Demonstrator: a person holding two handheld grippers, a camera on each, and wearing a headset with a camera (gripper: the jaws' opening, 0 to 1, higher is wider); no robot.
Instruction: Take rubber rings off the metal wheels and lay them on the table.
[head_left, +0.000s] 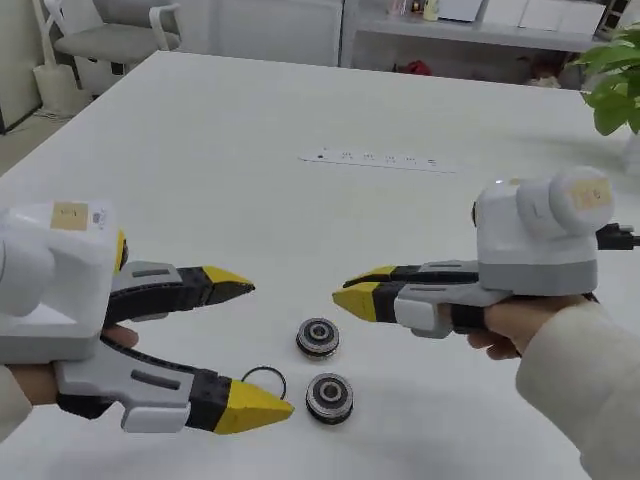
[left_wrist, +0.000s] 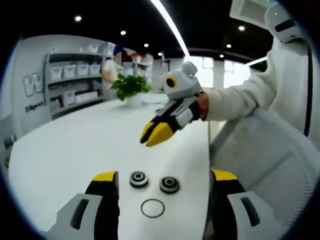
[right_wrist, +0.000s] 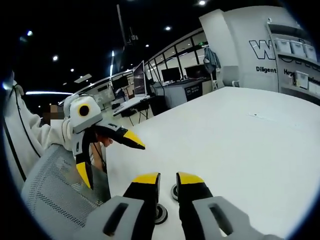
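Left claw (head_left: 270, 348) spread, right claw (head_left: 352, 288) clenched empty; between them, metal wheels (head_left: 318, 338) and a loose rubber ring (head_left: 284, 381); power strip (head_left: 380, 158) mid-tabletop (head_left: 220, 150).

White desk (head_left: 250, 200) carries metal wheel (head_left: 318, 338), second metal wheel (head_left: 329, 397) just beside, loose rubber ring (head_left: 263, 383) near, power strip (head_left: 378, 158) well apart.

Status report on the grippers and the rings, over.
Left gripper open, right gripper shut, both empty. One rubber ring lying on table beside two wheels. Nothing blocking them.
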